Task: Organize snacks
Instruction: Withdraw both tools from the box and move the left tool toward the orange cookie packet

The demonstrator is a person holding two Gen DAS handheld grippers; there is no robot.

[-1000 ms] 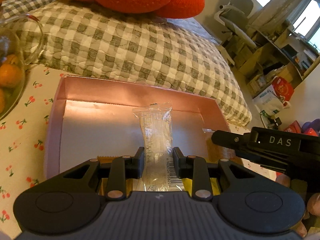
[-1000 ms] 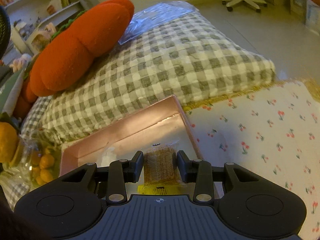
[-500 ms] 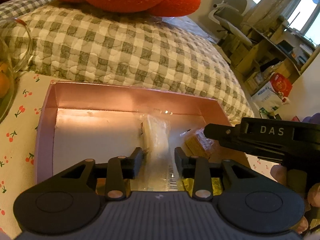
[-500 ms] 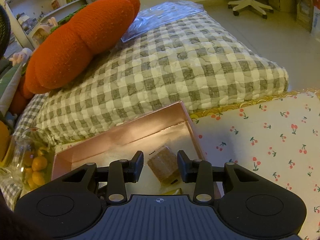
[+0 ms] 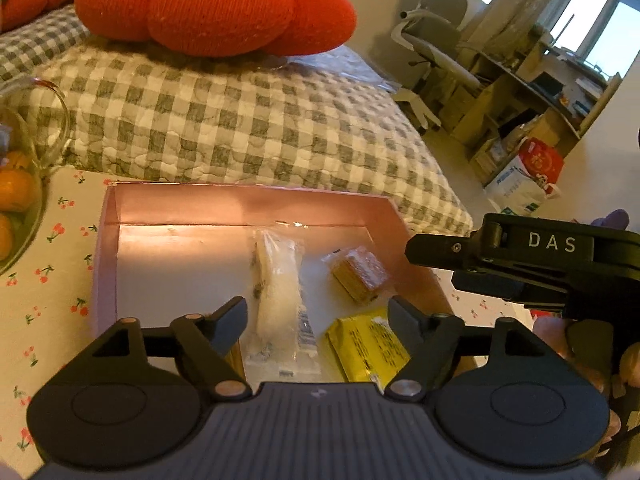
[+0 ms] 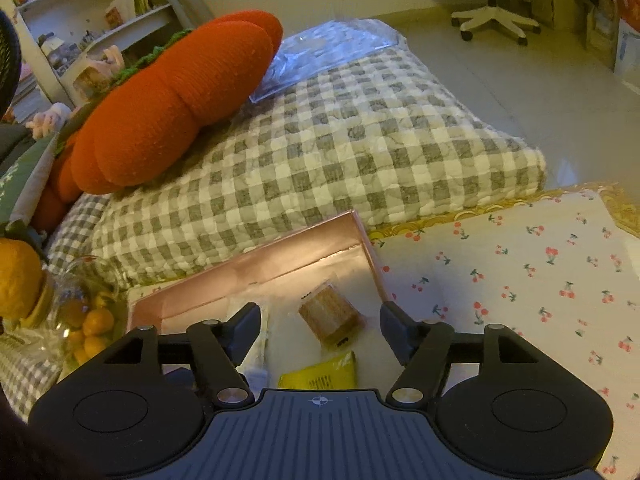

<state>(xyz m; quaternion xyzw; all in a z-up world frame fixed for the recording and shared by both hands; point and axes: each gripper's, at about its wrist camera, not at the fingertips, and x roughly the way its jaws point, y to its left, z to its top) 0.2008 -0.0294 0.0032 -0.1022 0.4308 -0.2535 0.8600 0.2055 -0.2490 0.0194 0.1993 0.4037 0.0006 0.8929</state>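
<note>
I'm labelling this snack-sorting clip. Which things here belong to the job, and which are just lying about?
Job: pink box; white snack packet; brown wrapped snack; yellow packet; left gripper and right gripper, both open.

Lying about: orange cushion; checked quilt; glass bowl of oranges.

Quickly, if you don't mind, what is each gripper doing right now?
Left gripper: open, jaws just widened; the white snack packet lies loose in the pink box.
Right gripper: open, just widened; the brown snack lies released.

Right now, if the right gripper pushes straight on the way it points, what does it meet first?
Most likely the brown wrapped snack lying in the pink box, directly ahead of the right gripper between its open jaws. Depth is uncertain.
</note>
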